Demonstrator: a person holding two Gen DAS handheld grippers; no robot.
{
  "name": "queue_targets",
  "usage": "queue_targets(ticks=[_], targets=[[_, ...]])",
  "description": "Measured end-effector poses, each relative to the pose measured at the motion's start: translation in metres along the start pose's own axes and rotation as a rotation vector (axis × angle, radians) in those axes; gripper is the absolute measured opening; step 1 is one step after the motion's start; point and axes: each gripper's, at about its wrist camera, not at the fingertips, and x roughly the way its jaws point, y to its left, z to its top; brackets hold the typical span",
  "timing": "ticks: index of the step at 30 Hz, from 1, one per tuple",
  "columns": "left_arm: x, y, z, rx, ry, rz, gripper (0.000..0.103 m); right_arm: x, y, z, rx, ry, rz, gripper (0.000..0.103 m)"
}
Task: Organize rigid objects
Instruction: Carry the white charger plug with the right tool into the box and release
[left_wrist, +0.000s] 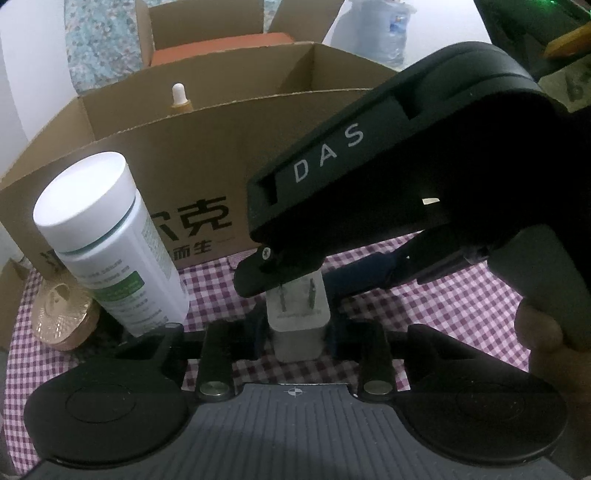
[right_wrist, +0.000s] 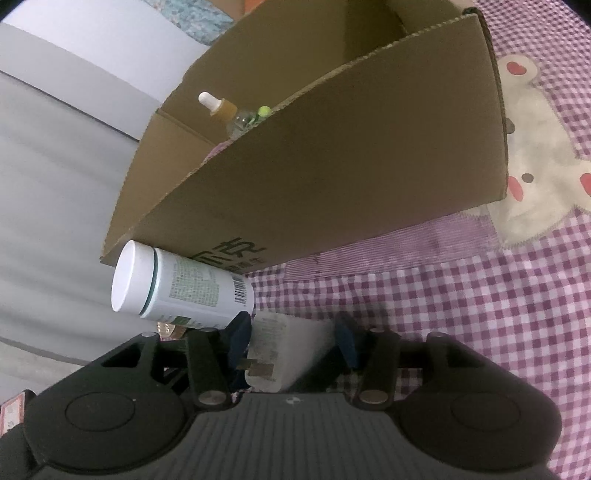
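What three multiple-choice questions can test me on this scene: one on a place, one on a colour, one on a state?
1. Where is the dropper bottle?
A. on the checked cloth
B. inside the cardboard box
C. on top of the supplement bottle

2. What colour is the supplement bottle's cap?
A. white
B. green
C. orange

3. How does the supplement bottle stand?
A. lying on its side
B. upside down
C. upright

Answers:
1 B: the dropper bottle rises behind the front wall of the cardboard box.
2 A: the cap is plain white.
3 C: the supplement bottle stands on the checked cloth with its cap on top.
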Motion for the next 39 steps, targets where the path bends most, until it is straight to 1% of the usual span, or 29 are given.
queue_targets(ticks=[6, 10, 13, 18, 24, 29, 33, 35, 39], targets=[[-0.003, -0.001, 0.001, 0.017, 0.01, 0.003, 0.028, 0.006, 0.006, -0.005, -0.02, -0.014, -0.005, 0.049], [-0.017, -0.001, 0.002, 0.021, -0.003, -0.002, 0.026, 0.003, 0.016, -0.01, -0.043, -0.031, -0.004, 0.047], [-0.031, 0.002, 0.007, 0.015, -0.019, -0.01, 0.026, -0.006, 0.028, -0.011, -0.075, -0.053, 0.003, 0.043], [-0.057, 0.009, 0.021, 0.005, -0.063, -0.008, 0.026, -0.027, 0.052, -0.006, -0.132, -0.095, 0.027, 0.042], [-0.079, 0.017, 0.054, 0.012, -0.108, 0.012, 0.026, -0.05, 0.082, 0.01, -0.199, -0.143, 0.063, 0.042], [-0.079, 0.027, 0.096, -0.001, -0.111, 0.015, 0.026, -0.062, 0.099, 0.041, -0.244, -0.174, 0.086, 0.042], [-0.061, 0.033, 0.126, -0.031, -0.088, 0.026, 0.026, -0.059, 0.104, 0.083, -0.247, -0.166, 0.096, 0.042], [-0.044, 0.039, 0.143, -0.051, -0.066, 0.025, 0.026, -0.053, 0.101, 0.105, -0.239, -0.15, 0.096, 0.042], [-0.007, 0.049, 0.167, -0.097, -0.004, 0.025, 0.026, -0.03, 0.087, 0.148, -0.209, -0.096, 0.075, 0.042]])
